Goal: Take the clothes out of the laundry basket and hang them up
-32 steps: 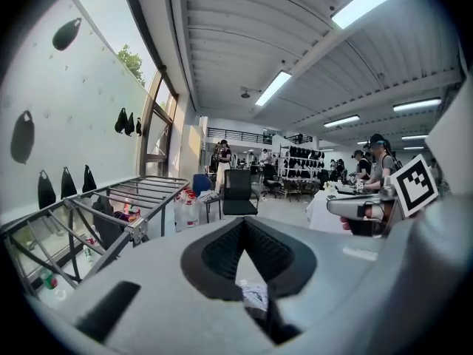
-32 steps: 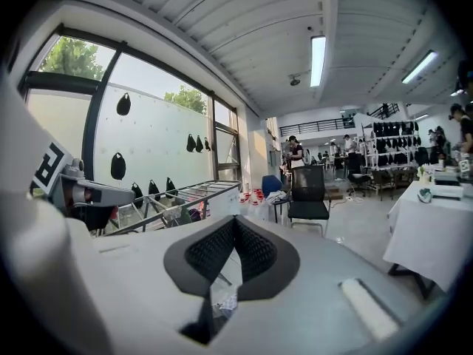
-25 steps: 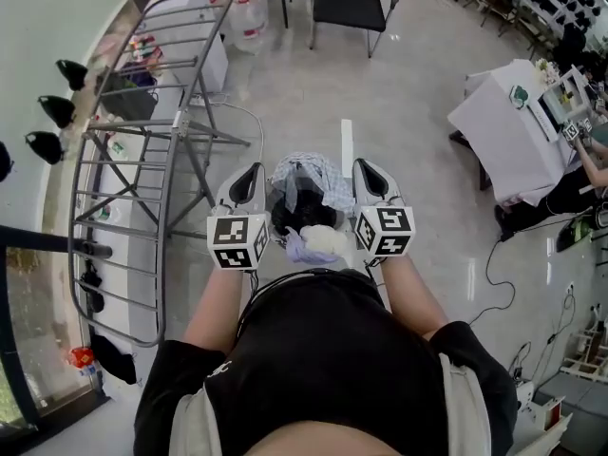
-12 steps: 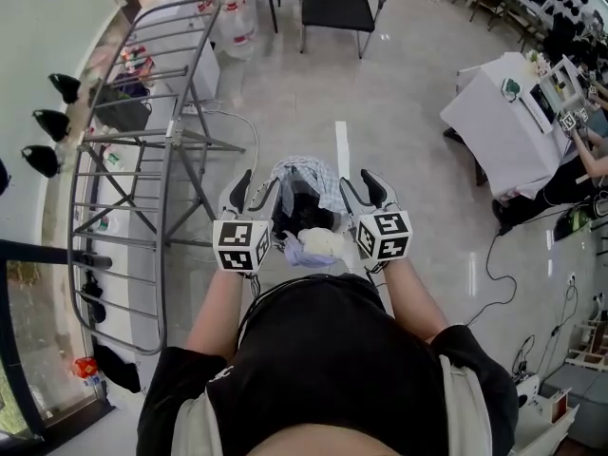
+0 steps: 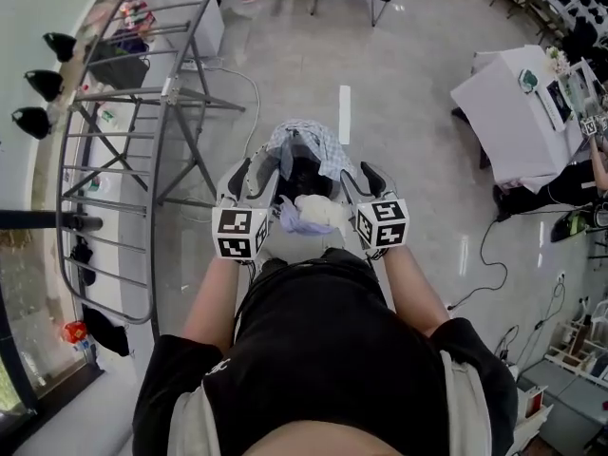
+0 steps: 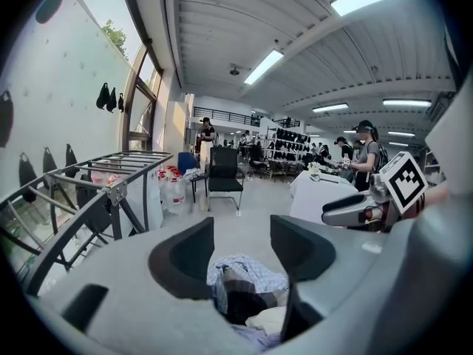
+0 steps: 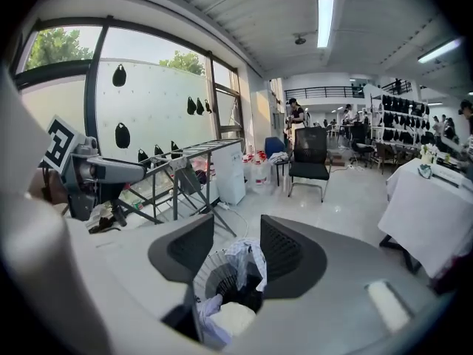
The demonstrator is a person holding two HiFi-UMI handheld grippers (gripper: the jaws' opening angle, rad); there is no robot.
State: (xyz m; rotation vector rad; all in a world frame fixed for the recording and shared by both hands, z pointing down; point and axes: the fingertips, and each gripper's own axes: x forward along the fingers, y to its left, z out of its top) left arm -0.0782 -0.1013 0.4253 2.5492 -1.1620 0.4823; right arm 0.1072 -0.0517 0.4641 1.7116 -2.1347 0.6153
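While left claw (image 5: 251, 173) and right claw (image 5: 361, 177), just opened, flank the laundry basket (image 7: 207, 272) empty, floor (image 5: 399, 93) surrounds it.

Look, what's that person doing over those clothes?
A person holds a hand-held gripper in each hand over a laundry basket of clothes on the floor. The left hand-held gripper and right hand-held gripper have both just been opening their jaws, with nothing gripped yet. A drying rack stands at the person's left.

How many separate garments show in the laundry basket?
4: a checked one draped at the far side, a dark one in the middle, a white one and a lavender one at the near side. More may lie buried.
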